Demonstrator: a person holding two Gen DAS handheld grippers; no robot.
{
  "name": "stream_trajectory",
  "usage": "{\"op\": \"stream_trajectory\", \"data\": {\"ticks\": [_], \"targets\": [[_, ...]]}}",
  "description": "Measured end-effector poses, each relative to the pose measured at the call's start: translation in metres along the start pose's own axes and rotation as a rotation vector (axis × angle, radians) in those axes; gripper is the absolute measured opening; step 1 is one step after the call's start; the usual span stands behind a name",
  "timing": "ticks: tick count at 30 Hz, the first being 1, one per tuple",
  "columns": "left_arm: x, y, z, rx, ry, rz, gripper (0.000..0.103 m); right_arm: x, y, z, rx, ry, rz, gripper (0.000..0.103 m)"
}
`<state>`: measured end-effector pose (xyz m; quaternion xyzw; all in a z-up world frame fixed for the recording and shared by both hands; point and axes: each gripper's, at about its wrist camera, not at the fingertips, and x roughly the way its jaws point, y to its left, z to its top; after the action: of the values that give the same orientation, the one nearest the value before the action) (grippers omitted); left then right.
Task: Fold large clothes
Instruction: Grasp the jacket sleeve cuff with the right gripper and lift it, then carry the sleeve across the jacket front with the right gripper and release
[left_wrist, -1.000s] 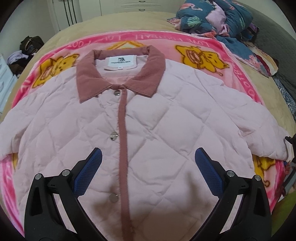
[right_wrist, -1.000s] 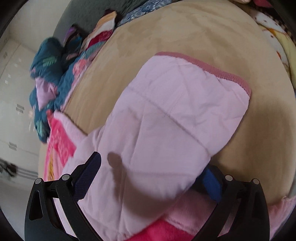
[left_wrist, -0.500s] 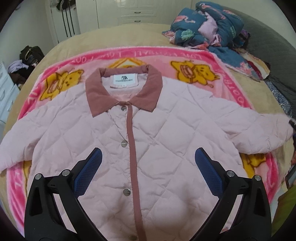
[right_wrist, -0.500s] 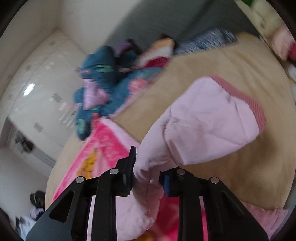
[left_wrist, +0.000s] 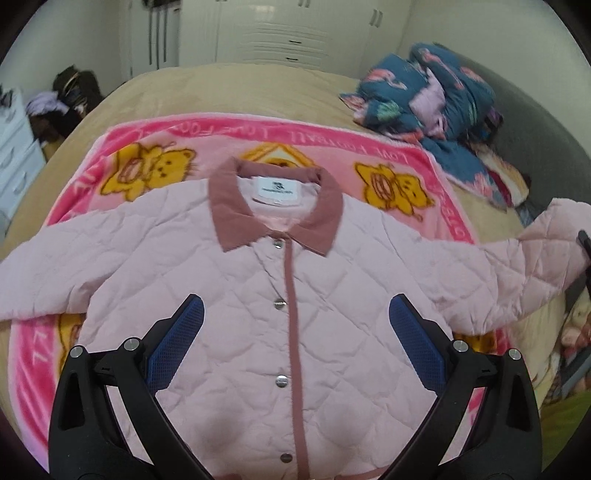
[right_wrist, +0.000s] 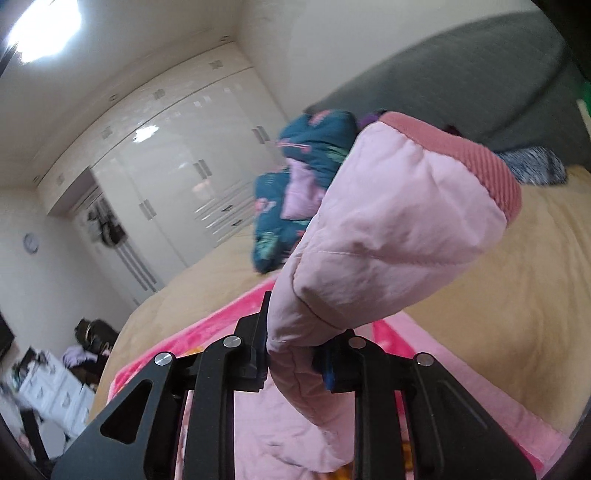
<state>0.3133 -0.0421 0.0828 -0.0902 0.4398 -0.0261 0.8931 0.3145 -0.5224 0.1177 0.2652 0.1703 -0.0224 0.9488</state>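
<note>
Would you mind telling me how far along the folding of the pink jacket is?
Done: the jacket lies flat and buttoned on the blanket. In hand: the right gripper is shut on the sleeve, lifted off the bed. Left: no fold is made yet; the left gripper hangs open above the front.

The pink blanket carries lettering in pale capitals along its border. Seen from the left wrist view it runs upside down across the far edge; the stretch on the right reads roughly "LOVE FOOTBALL", and a repeat of the same words lies further left on that edge, less clear. More letters run down the left border, too distorted to read. Inside the jacket's collar sits a white label with a small dark logo and a line of tiny print, too small to make out.
</note>
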Motion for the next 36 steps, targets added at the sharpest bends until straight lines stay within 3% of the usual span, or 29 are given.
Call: {"op": "stream_trajectory", "data": {"ticks": [9, 16, 30, 36], "targets": [[-0.022, 0.053, 0.013, -0.051, -0.045, 0.023, 0.094, 0.01, 0.088, -0.01, -0.15, 0.004, 0.105, 0.02], [-0.024, 0.084, 0.015, -0.089, -0.044, -0.01, 0.094, 0.018, 0.138, -0.029, -0.213, 0.035, 0.171, 0.02], [-0.013, 0.153, 0.012, -0.21, -0.051, -0.021, 0.094, 0.04, 0.233, -0.109, -0.319, 0.138, 0.268, 0.02], [-0.011, 0.167, 0.005, -0.245, -0.06, -0.096, 0.094, 0.057, 0.259, -0.143, -0.346, 0.19, 0.305, 0.02]]}}
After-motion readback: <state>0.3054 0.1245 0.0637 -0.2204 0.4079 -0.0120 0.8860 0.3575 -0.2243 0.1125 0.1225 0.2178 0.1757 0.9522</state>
